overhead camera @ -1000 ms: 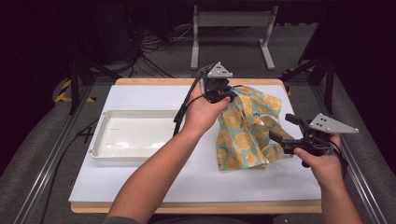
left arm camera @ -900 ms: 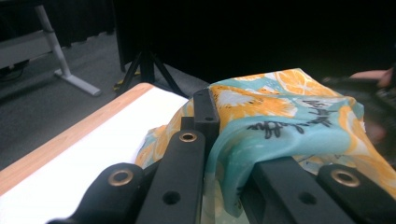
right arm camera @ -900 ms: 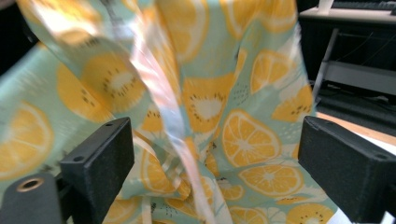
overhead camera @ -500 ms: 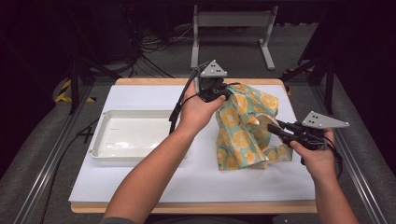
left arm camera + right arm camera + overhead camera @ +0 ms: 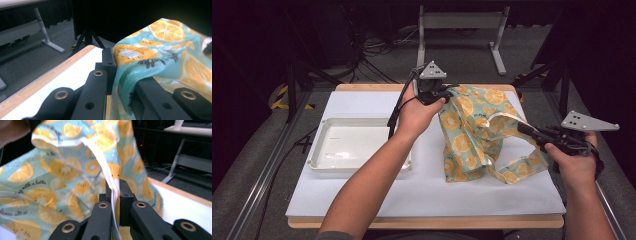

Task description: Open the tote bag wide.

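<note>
While a white table (image 5: 362, 200) fills the middle of the high view, the bag (image 5: 472, 135), a teal cloth one printed with orange slices, stands crumpled on the table right of centre, lifted at two places. A white tray (image 5: 319, 155) lies flat at centre left, well apart from the bag, with the person's left forearm crossing over its near right corner. At upper centre of the high view the left gripper (image 5: 443, 95) meets the bag's top left edge, and in the left gripper view its jaws are clamped on a fold of the bag (image 5: 160, 50), which drapes out of them toward the right of that frame. At the right edge of the high view the right gripper (image 5: 524, 129) points left at the bag's near right side, where a pale strap runs into its tip. Its jaws have just been closing, and the right gripper view shows them pinched on that pale strip of the bag (image 5: 75, 182), which rises from between them to upper centre, the printed cloth spreading across the left of the frame. Below the right gripper a loop of the bag's cloth hangs down to the table.
</note>
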Tool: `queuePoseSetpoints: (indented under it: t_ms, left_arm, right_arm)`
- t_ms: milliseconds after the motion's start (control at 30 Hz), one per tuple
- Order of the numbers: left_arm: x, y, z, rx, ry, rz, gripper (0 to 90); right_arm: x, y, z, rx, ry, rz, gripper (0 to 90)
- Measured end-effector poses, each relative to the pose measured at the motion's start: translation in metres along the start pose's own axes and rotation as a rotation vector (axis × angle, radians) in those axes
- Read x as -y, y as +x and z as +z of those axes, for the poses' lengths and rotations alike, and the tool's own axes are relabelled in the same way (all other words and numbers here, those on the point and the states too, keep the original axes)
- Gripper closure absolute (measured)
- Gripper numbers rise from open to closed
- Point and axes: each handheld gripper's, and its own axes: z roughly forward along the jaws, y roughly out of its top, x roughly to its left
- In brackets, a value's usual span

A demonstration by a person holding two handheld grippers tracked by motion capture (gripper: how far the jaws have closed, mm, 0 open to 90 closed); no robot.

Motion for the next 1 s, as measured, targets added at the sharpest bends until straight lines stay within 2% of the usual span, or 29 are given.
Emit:
queuePoseSetpoints:
  t_ms: [233,300,467,733,1000]
  left_arm:
    - [0.006,0.007,0.006,-0.014,0.023,-0.005,87.0]
    - [0.009,0.011,0.008,-0.020,0.034,-0.014,87.1]
    - [0.018,0.019,0.014,-0.026,0.057,-0.030,87.1]
    - [0.031,0.029,0.023,-0.035,0.101,-0.058,87.2]
    - [0.047,0.035,0.026,-0.039,0.147,-0.090,87.6]
  right_arm:
    - [-0.020,-0.014,0.000,0.037,-0.002,0.006,89.9]
    - [-0.023,-0.016,0.001,0.037,-0.002,0.006,89.9]
    - [-0.034,-0.027,0.006,0.024,-0.031,0.047,89.9]
    - [-0.038,-0.041,0.023,0.029,-0.003,0.087,89.9]
    - [-0.034,-0.044,0.038,0.005,0.030,0.102,89.7]
